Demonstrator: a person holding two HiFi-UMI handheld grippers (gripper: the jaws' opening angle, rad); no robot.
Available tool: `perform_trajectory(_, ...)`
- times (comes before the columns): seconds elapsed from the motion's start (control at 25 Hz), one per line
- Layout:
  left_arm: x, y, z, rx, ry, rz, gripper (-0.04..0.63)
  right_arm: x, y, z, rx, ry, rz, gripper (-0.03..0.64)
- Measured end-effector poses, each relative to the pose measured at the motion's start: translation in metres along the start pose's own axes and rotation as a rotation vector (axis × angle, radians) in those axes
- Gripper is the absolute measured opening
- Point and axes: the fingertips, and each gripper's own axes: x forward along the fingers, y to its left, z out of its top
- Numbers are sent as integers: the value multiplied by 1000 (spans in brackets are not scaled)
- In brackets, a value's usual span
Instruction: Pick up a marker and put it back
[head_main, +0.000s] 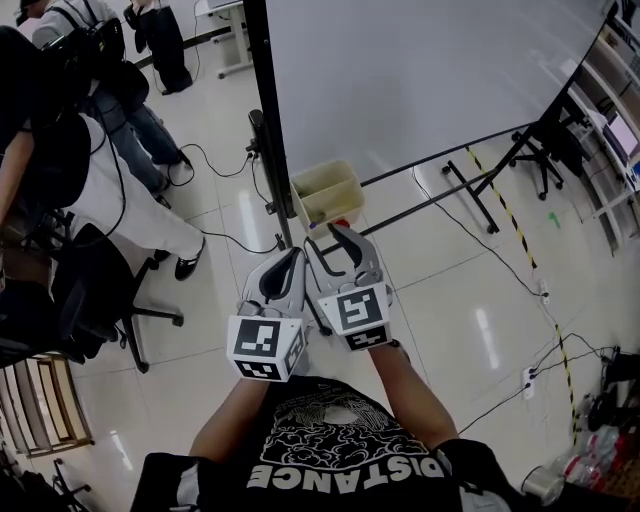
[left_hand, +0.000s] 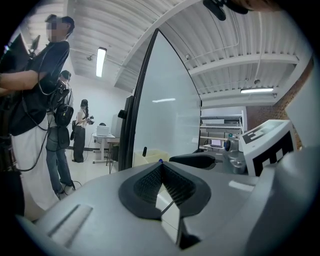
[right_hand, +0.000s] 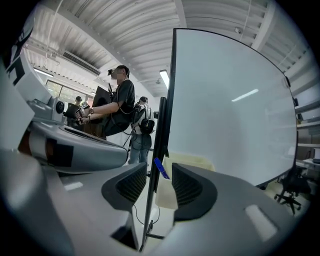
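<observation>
A blue marker (right_hand: 161, 168) stands tilted at the near rim of a beige bin (right_hand: 192, 161) that hangs on the whiteboard's black post. In the right gripper view it shows in the gap between the jaws, with space on both sides and neither pad touching it. My right gripper (head_main: 350, 240) is open just in front of the beige bin (head_main: 325, 192). My left gripper (head_main: 293, 260) is beside it on the left, shut and empty. In the left gripper view the pads meet at the left gripper (left_hand: 161, 167), with the bin (left_hand: 150, 157) beyond.
A large whiteboard (head_main: 420, 80) on a black wheeled stand (head_main: 470, 195) fills the space ahead. People stand and sit at the left (head_main: 120, 190) by an office chair (head_main: 90, 300). Cables run over the tiled floor (head_main: 480, 330).
</observation>
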Motion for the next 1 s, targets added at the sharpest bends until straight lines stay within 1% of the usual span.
perform_trajectory(0.28, 16, 15, -1, -7, 17, -16, 6, 21, -2, -5, -21, 25, -6, 130)
perform_trajectory(0.52, 23, 22, -2, -12, 24, -25, 6, 28, -3, -6, -37, 23, -21, 130)
perform_trajectory(0.76, 29, 26, -5, -13, 33, -36, 6, 30, -10, -4, -52, 9, -59, 74)
perform_trajectory(1.0, 34, 24, -3, -11, 36, -52, 6, 29, -16, 2, -75, -11, -93, 55)
